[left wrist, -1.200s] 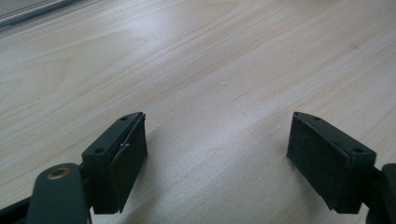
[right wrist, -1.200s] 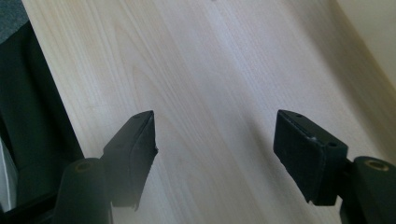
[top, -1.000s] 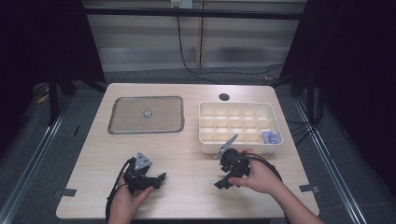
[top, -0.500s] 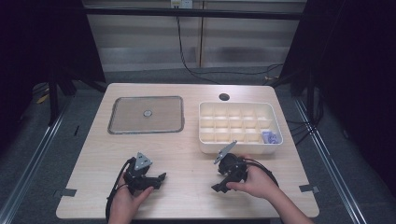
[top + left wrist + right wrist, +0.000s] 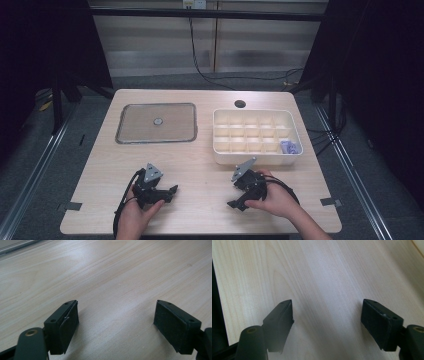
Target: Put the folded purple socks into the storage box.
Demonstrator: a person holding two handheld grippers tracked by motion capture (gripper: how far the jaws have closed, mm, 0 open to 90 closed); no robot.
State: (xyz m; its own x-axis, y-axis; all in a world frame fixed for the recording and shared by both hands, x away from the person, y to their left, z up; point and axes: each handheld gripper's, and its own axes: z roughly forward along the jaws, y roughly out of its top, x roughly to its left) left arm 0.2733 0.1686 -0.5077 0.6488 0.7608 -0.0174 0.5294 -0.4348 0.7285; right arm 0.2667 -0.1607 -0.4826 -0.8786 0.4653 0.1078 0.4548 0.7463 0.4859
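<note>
1. The left tool rests low over the near-left part of the table, held in the person's left hand. In the left gripper view its jaws stand wide apart with bare wood between them: released, grasping nothing.

2. The right tool sits over the near-right part of the table in the right hand, tipped down toward the near edge. The right gripper view shows its jaws spread as well, nothing between them but wood grain.

3. Nearest to the right tool is the white compartment box, just beyond it toward the far side. Its cells look bare except for a small purple thing in the near-right corner cell; what it is I cannot tell at this size.

4. Farther left, well apart from both tools, lies a flat grey tray with a small round piece at its middle.

5. My judgement: this is a rest or ready pose, with no grasp in hand and neither tool aimed at a thing.

6. A next move would probably call for lifting a tool off the table and carrying it forward. The right one is better placed for the box; it would need to clear the near wall and come down into a single cell.
</note>
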